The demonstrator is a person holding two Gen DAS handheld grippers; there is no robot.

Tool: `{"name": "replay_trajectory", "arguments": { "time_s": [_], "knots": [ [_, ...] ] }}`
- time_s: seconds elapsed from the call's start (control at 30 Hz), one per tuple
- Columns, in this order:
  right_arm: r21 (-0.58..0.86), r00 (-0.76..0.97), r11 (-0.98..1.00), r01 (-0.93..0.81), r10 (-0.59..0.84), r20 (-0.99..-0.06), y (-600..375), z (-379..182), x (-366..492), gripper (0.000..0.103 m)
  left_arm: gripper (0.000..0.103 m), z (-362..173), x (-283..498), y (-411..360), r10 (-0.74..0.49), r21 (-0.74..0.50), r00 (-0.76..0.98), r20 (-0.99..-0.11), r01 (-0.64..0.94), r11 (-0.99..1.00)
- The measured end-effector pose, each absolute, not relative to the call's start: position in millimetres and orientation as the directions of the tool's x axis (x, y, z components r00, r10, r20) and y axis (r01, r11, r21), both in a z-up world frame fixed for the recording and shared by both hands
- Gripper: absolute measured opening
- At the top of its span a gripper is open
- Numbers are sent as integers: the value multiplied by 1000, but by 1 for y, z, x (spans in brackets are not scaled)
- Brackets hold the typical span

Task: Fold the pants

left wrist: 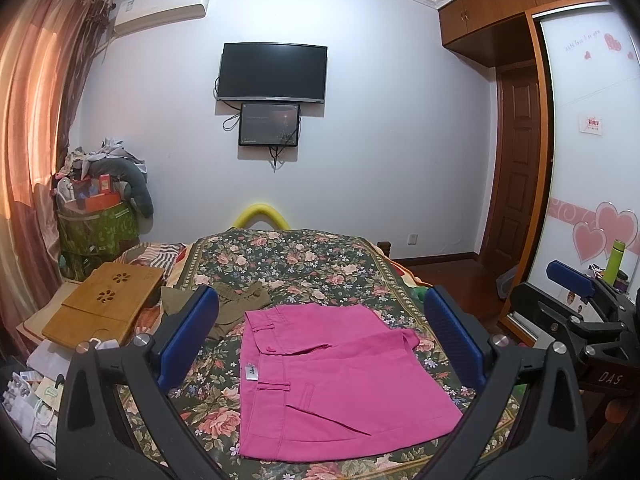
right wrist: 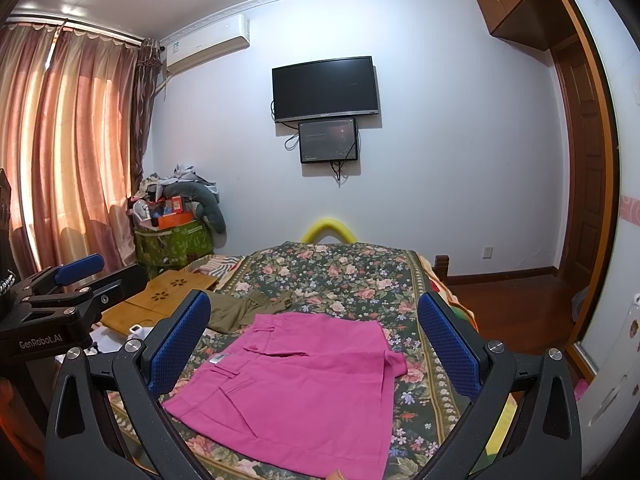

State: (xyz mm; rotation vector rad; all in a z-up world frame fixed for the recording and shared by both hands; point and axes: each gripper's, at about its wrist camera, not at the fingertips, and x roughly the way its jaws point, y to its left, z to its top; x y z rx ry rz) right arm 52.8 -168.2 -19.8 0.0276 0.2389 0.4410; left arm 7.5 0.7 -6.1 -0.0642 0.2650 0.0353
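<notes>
- Lying flat on the floral bedspread of the bed, the pink pants were already folded into a compact rectangle, with the waistband and its white label turned to the left side.
- Both tongs hovered above the bed and held nothing: the left tongs stood wide, and the right tongs stood wide too, their blue pads well apart on each side of the pants.
- The task seemed to be near its end, or between two folds; I could not tell from these views if one more fold was planned.
- If another fold was wanted, the next move would call for lowering both tongs to one edge of the pants, pinching all the layers together and carrying that edge over to the opposite side, without disturbing the layers under it.
- A crumpled olive-green garment lay just behind the pink pants, near their far left corner; it could be caught by the left tongs in a low approach.
- A bamboo lap tray rested at the left of the bed, apart from the pants.
- On the far wall hung a black television, and curtains covered the window at the left.
</notes>
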Motion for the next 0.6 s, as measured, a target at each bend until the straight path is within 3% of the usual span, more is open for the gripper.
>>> {"name": "replay_trajectory", "arguments": {
  "time_s": [0.6],
  "knots": [
    [91, 868, 910, -405, 414, -273, -168, -27, 74, 103, 103, -16, 33, 2, 22, -58, 949, -315, -42, 997]
  ]
}}
